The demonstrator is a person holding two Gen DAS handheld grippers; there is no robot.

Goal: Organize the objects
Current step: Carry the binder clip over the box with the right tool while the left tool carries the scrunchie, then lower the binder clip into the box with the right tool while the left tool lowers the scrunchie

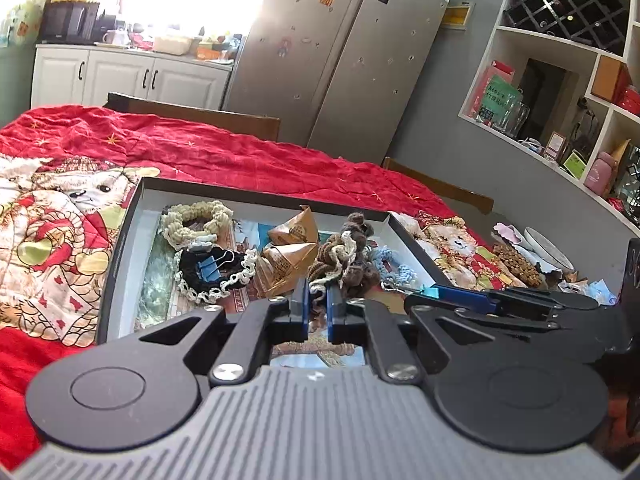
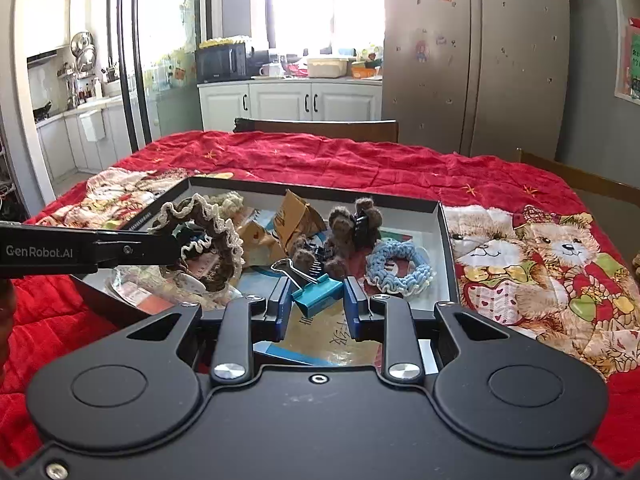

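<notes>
A shallow dark box (image 1: pixel 120 236) (image 2: pixel 448 236) on the red cloth holds scrunchies, paper packets and clips. My left gripper (image 1: pixel 317 304) is shut on a brown scrunchie with cream trim (image 1: pixel 332 258), lifted over the box; it also shows in the right wrist view (image 2: pixel 208 240). My right gripper (image 2: pixel 316 300) is shut on a teal binder clip (image 2: pixel 316 294), seen from the left wrist view too (image 1: pixel 430 291). In the box lie a cream scrunchie (image 1: pixel 196 220), a black scrunchie with a blue clip (image 1: pixel 212 270), a light blue scrunchie (image 2: pixel 400 268) and brown paper packets (image 1: pixel 292 248).
A red quilted cloth with bear prints (image 2: pixel 540 264) covers the table. A plate (image 1: pixel 548 250) and a brown snack bar (image 1: pixel 516 264) lie at the right. Chairs (image 2: pixel 320 128) stand behind the table, a fridge (image 2: pixel 476 60) and shelves (image 1: pixel 560 80) beyond.
</notes>
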